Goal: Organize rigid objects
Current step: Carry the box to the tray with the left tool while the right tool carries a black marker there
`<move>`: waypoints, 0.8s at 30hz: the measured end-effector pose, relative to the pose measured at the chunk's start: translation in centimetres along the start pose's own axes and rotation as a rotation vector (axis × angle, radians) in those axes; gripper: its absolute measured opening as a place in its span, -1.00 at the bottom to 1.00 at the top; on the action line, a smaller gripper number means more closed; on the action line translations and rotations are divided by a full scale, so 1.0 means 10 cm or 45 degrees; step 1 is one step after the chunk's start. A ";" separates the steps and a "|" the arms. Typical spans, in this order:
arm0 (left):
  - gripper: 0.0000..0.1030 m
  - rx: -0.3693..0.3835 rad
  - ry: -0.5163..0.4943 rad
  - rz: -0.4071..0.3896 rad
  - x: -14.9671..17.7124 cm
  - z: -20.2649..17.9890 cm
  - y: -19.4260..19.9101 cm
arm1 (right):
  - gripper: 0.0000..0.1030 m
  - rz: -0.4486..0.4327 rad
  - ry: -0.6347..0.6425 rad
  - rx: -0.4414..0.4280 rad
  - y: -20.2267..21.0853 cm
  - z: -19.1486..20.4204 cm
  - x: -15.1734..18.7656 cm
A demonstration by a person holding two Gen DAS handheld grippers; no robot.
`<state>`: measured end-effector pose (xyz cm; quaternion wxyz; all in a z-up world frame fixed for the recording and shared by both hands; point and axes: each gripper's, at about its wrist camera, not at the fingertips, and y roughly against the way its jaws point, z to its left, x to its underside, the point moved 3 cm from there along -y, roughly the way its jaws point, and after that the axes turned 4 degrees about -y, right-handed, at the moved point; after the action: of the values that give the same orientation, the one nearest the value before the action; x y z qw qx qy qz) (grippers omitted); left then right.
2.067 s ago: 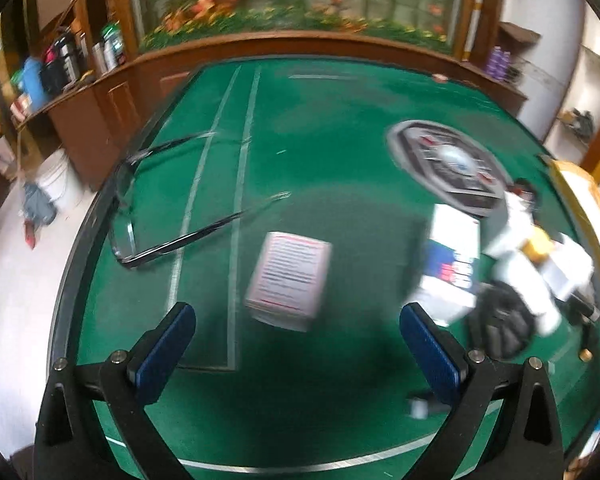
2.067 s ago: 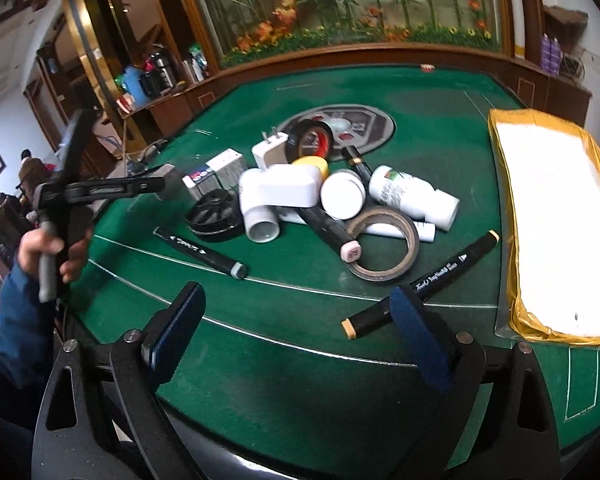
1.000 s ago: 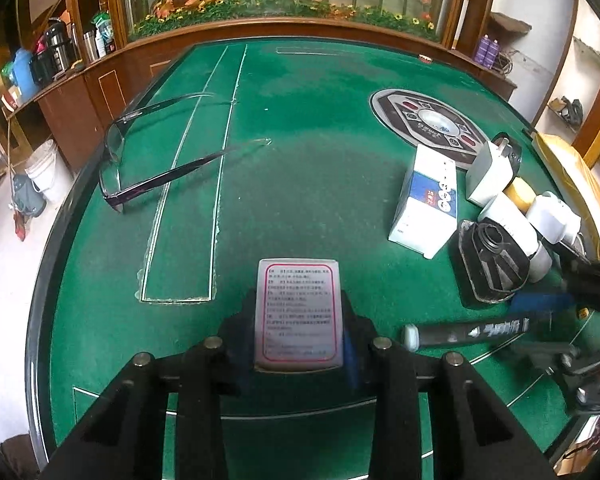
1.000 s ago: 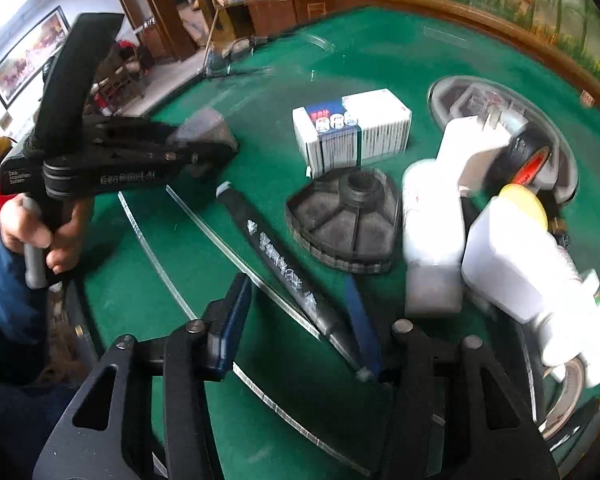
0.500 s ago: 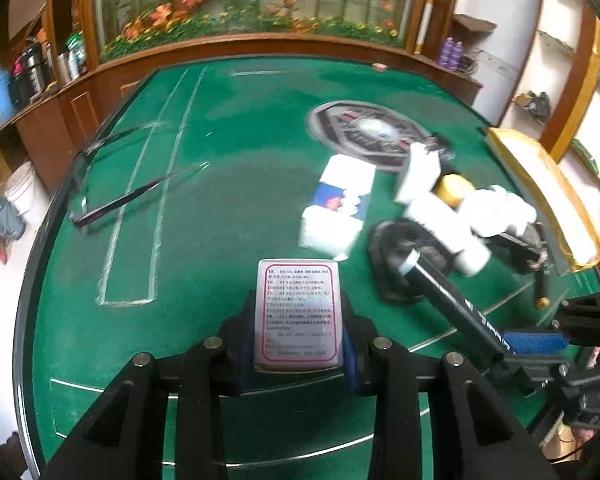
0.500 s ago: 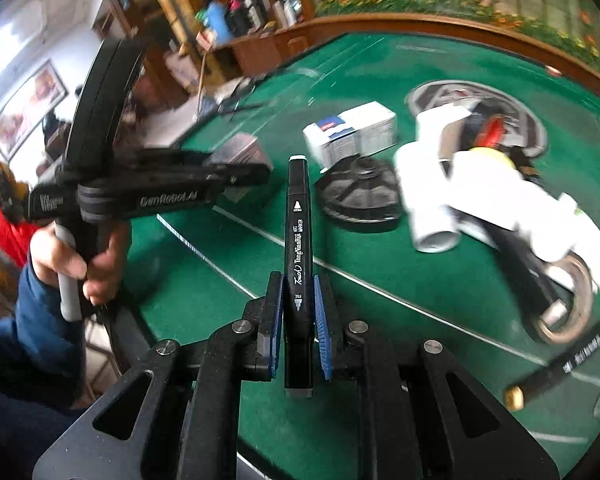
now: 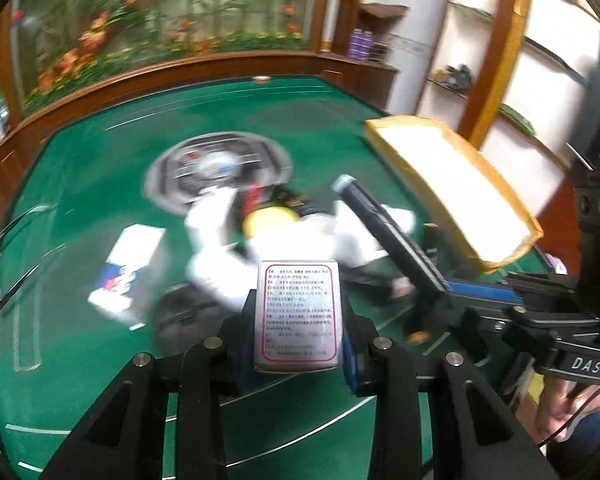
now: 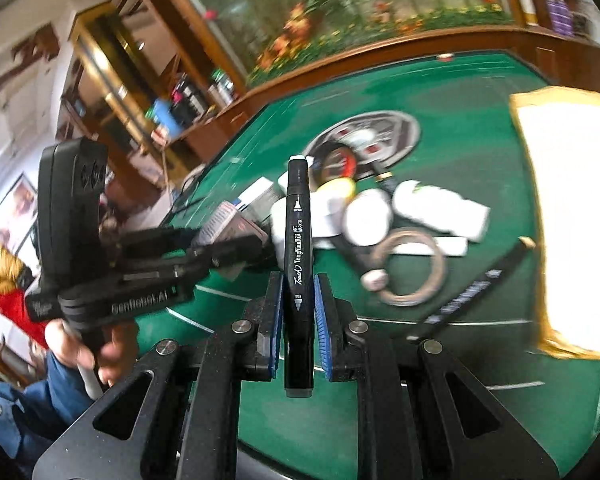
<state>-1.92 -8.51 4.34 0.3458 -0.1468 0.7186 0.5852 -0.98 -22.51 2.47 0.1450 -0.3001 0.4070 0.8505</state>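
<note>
Green felt table [image 7: 100,168]: we carry 2 items toward the tray [image 7: 452,184], left gripper [image 7: 296,356] clamping a medicine box [image 7: 297,316], right gripper [image 8: 296,320] an art marker [image 8: 298,240].

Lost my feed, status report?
Left claw shut on small box. Right claw shut on black marker. Both lifted over the table; yellow tray ahead, path open.

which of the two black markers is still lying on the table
The black marker with the orange tip, beside the yellow tray; the other marker is in the right claw.
</note>
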 end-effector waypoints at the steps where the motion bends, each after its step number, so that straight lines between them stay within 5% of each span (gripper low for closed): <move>1: -0.32 0.013 -0.015 0.000 -0.04 -0.09 -0.03 | -0.71 -0.019 -0.017 0.006 0.07 -0.06 0.00; 14: -0.32 0.223 -0.173 -0.018 -0.93 -1.25 -0.50 | -0.72 -0.288 -0.275 0.218 1.15 -1.05 -0.21; 24: -0.31 0.206 -0.090 0.114 -1.47 -1.44 -1.34 | -0.72 -0.198 -0.392 0.389 1.13 -1.87 -0.95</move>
<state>12.19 -28.55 5.34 0.3554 -0.0654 0.7565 0.5450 8.22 -44.18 6.11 0.3142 -0.1719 0.4796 0.8011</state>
